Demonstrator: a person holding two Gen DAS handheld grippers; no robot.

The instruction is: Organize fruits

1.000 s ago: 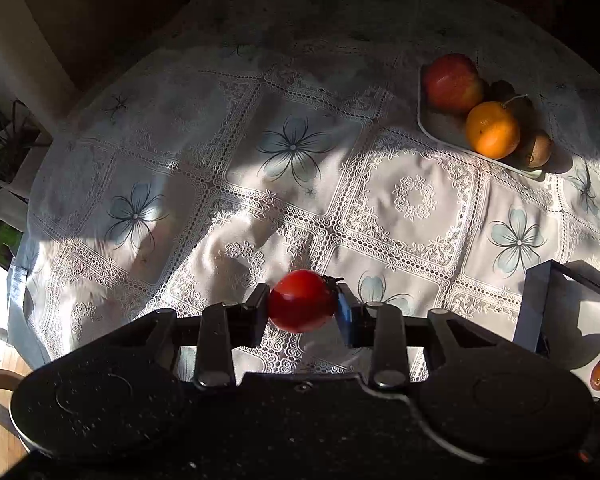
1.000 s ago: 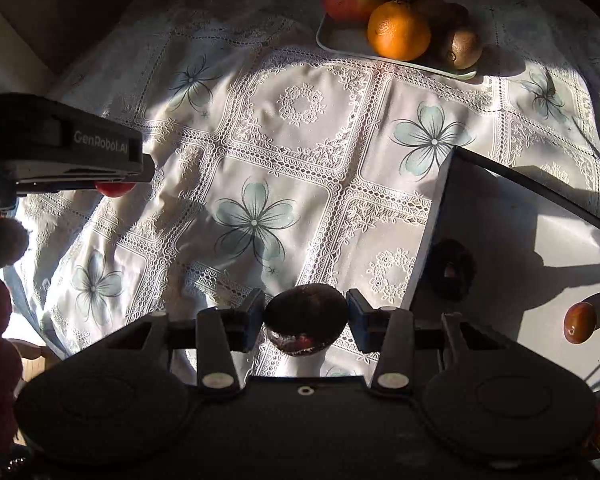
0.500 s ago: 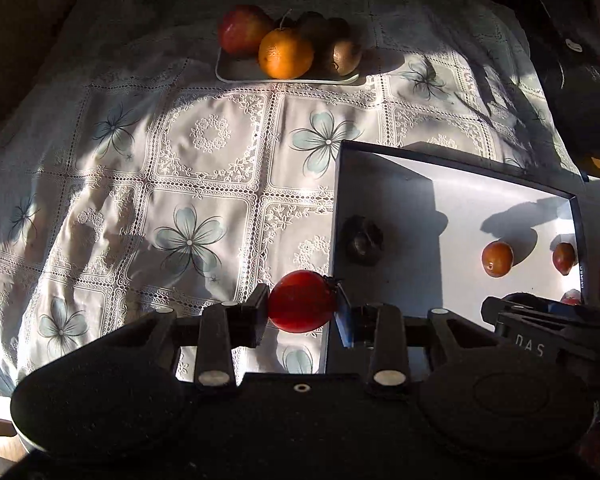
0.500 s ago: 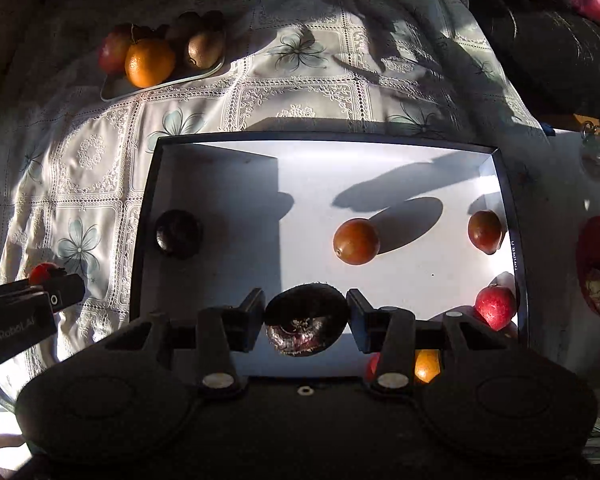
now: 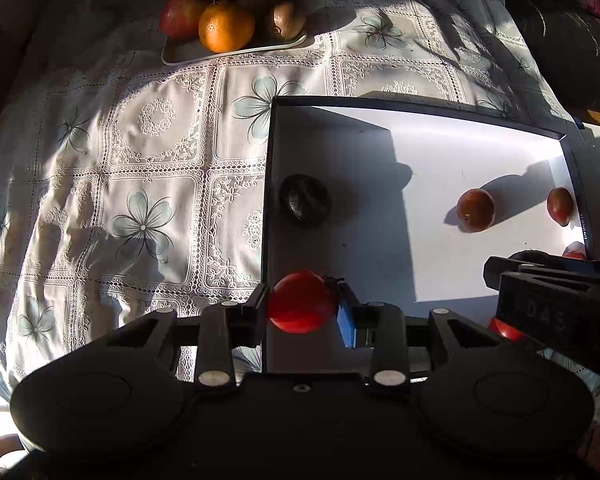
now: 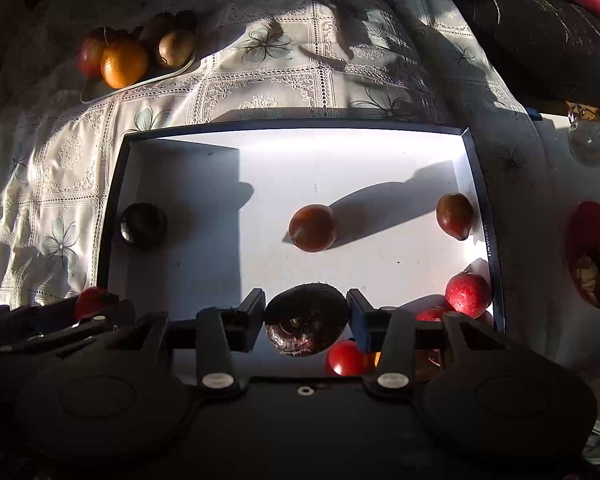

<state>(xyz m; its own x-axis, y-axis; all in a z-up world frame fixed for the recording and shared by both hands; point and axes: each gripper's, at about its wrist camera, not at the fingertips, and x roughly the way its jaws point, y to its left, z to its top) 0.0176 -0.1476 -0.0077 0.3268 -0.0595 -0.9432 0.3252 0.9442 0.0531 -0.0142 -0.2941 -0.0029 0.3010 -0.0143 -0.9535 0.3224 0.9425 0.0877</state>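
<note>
My left gripper is shut on a red tomato, held over the near left edge of the black-rimmed white box. My right gripper is shut on a dark wrinkled fruit, held over the near part of the box. Inside the box lie another dark fruit, two brown-orange fruits, red fruits at the near right and a red tomato under my right gripper.
A white plate at the far left holds an apple, an orange and kiwis. A lace tablecloth covers the table. Dark cushions lie at the far right; a red dish sits right of the box.
Both grippers have swung right from the tablecloth to over the box and moved closer to it, each still holding its fruit.
</note>
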